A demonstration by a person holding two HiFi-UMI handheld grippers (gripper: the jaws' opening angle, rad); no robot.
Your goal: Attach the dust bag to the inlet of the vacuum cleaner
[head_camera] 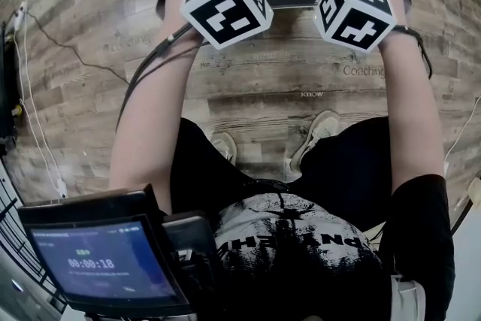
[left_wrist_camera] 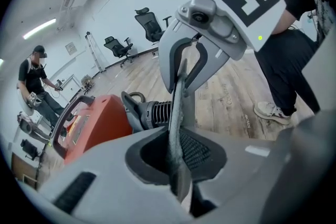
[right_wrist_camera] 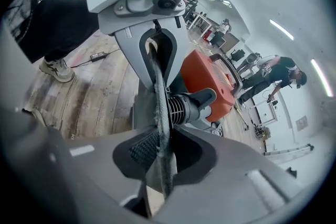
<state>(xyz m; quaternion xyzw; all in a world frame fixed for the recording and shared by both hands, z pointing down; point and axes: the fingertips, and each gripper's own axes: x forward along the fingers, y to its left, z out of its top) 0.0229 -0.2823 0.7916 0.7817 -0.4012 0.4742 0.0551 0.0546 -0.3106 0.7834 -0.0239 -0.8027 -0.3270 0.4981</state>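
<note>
1. Dust bag [left_wrist_camera: 177, 99] is hanging in the air between your two grippers, low over the wooden floor [head_camera: 285, 94] ahead of your shoes. You are seeing it edge-on as a thin grey felt strip.
2. You are pinching one end of that edge with the left gripper [left_wrist_camera: 177, 139]. Its jaws are sitting nearly together, with the felt pressed between the pads.
3. You are pinching the other end with the right gripper [right_wrist_camera: 160, 141] in the same way, its jaws narrow and closed on the felt.
4. The held edge is running straight from one gripper to the other, so the bag's long axis is lying across you, side to side.
5. The orange vacuum cleaner [left_wrist_camera: 97, 123] is sitting on the far side of the bag from you. Its ribbed black inlet [left_wrist_camera: 157, 113] is pointing back toward the bag and meeting the strip about midway between the grippers.
6. From these angles you cannot tell whether the inlet is touching the bag or only standing just behind it.
7. Neither hand is looking nearer: both are sitting about evenly to either side of the inlet. The coming move is therefore looking like a push straight away from you, with the edge square to the inlet's axis and both grips firm.
</note>
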